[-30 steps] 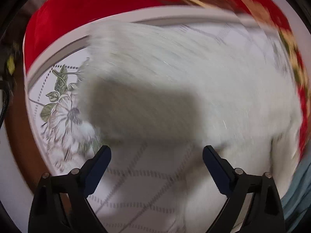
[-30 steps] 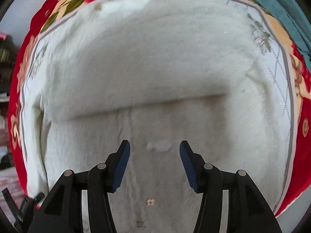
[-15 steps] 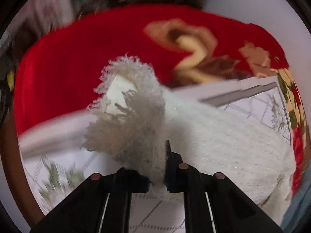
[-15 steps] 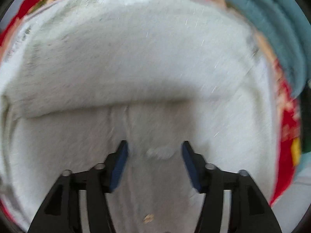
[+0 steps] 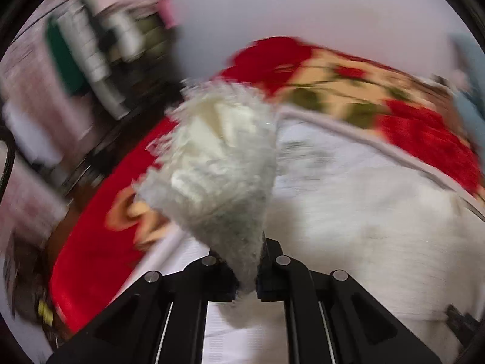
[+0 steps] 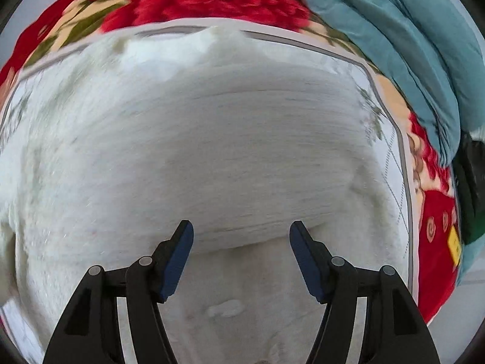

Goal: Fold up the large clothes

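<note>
Garment (image 5: 218, 163): white fluffy fleece, shaggy nap, matt. Blanket (image 6: 212, 3): red floral plush, soft sheen. Quilt (image 6: 394, 30): teal smooth cloth. Gripper fingers (image 6: 178, 257): black matt plastic w/ blue pads.

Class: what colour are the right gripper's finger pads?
Blue pads, clearest in the right wrist view.

My left claw (image 5: 246, 283) is matte black plastic with round silver screws on its linkage arms; its pads look dark, though blur hides their colour. My right claw (image 6: 241, 257) is black too, with blue pads (image 6: 177, 257).
</note>
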{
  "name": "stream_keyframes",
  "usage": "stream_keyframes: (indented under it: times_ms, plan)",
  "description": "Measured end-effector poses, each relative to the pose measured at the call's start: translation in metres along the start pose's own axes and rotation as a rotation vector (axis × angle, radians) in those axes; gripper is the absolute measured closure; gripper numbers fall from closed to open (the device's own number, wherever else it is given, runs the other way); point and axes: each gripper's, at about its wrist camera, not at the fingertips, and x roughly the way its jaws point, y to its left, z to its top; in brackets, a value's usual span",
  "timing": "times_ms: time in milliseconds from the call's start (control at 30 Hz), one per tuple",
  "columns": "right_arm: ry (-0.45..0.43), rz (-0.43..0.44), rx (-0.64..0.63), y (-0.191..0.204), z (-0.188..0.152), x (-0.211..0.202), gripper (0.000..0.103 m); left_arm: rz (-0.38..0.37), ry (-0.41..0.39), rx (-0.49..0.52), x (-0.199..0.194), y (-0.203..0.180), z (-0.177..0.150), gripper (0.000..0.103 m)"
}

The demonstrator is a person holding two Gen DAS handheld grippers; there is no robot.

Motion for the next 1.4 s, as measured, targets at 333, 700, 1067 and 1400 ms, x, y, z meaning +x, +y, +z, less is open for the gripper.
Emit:
stream_keyframes:
  times_ms: [333, 700, 1067, 1400]
  plan:
    - [0.066, -0.008, 0.240, -0.147, -0.001, 0.020, 0.035, -0.333, 0.077, 0.294, -0.029, -0.254, -0.038, 0.098]
    - [0.096, 0.033, 0.305, -0.236, 0.004, 0.043, 0.035, -0.182, 0.079, 0.510, -0.020, -0.349, -0.082, 0.081]
    - [0.133, 0.280, 0.389, -0.253, 0.008, 0.023, 0.035, -0.111, 0.109, 0.421, -0.032, -0.284, -0.051, 0.005]
    - [0.144, 0.660, 0.294, -0.155, 0.087, 0.042, 0.028, 0.254, 0.142, 0.272, 0.031, -0.152, -0.016, 0.005]
